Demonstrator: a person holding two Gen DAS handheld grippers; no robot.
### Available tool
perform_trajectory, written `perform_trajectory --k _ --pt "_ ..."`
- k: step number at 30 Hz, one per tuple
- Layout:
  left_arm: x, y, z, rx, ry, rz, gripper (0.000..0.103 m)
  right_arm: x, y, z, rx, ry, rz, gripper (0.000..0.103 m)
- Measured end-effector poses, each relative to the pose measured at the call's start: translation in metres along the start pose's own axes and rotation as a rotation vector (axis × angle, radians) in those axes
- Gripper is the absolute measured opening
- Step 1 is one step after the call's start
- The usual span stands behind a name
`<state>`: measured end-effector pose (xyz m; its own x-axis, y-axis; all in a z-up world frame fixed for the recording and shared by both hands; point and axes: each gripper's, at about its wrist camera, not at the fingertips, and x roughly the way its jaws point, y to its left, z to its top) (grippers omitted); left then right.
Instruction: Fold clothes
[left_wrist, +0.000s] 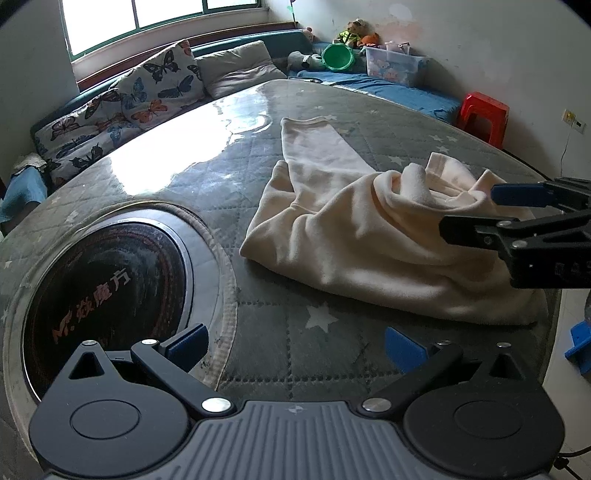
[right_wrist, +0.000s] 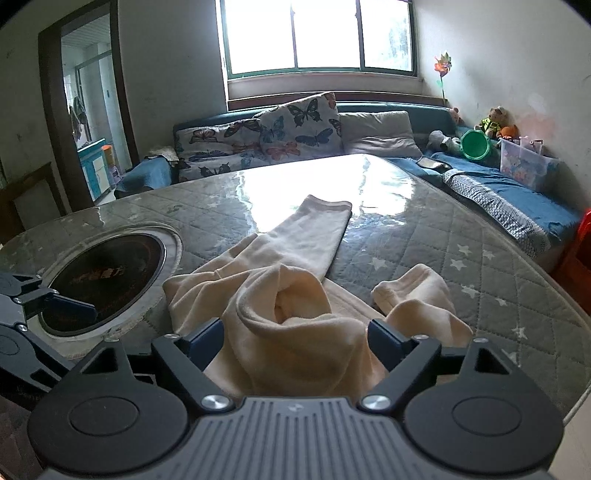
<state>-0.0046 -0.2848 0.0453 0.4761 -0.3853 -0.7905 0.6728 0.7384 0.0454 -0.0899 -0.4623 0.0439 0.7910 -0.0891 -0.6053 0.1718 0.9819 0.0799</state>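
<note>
Your left wrist view shows what the right one cannot: your right gripper (left_wrist: 469, 210) coming in from the side over the bunched end of the cream garment (left_wrist: 369, 236), its jaws spread with cloth beside them, not pinched. The right wrist view looks straight along that gripper (right_wrist: 295, 343) and shows the rumpled waistband lying between the two blue pads (right_wrist: 384, 343), which stand apart from the fabric on both sides, so the claw is open and grips nothing. Your left gripper (left_wrist: 295, 349) hangs wide open over bare quilted cover, with nothing between its fingers; in the right view it (right_wrist: 55, 306) sits at the left edge, over the round black cooktop (right_wrist: 107, 273) set into the table (right_wrist: 461, 236). The garment lies in the middle of the table, one leg stretched flat toward the window and the other curled up near the right rim. Only the right view shows the doorway (right_wrist: 88, 110) and the room behind it. A clear plastic bin (left_wrist: 395, 66) on the blue bench holds soft toys, with a green bucket (left_wrist: 338, 57) lying on its side just beside it. The table's far half is bare and glossy, and the strip between cooktop and garment is free; a red stool (left_wrist: 484, 114) stands just off the far right edge.
</note>
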Motion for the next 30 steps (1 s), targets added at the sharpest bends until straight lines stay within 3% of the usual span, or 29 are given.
perform_trajectory --k 11,14,17,19,22,30 --pt "0.004 0.006 0.004 -0.017 -0.004 0.0 0.1 0.022 -0.001 0.005 -0.013 0.034 0.034 0.066" --pt "0.003 0.009 0.004 -0.026 -0.008 0.004 0.1 0.027 0.0 0.005 -0.017 0.035 0.034 0.057" --pt "0.001 0.012 0.004 -0.028 -0.014 0.011 0.1 0.029 -0.001 0.005 -0.015 0.03 0.042 0.035" --pt "-0.001 0.015 0.004 -0.033 -0.022 0.018 0.099 0.026 -0.002 0.004 -0.001 0.035 0.081 0.021" --pt "-0.006 0.024 0.007 -0.055 -0.04 0.026 0.099 0.016 0.003 0.0 -0.019 0.025 0.12 0.012" --pt "-0.025 0.041 0.02 -0.103 -0.112 0.027 0.099 -0.025 0.042 -0.03 -0.185 0.064 0.338 0.008"
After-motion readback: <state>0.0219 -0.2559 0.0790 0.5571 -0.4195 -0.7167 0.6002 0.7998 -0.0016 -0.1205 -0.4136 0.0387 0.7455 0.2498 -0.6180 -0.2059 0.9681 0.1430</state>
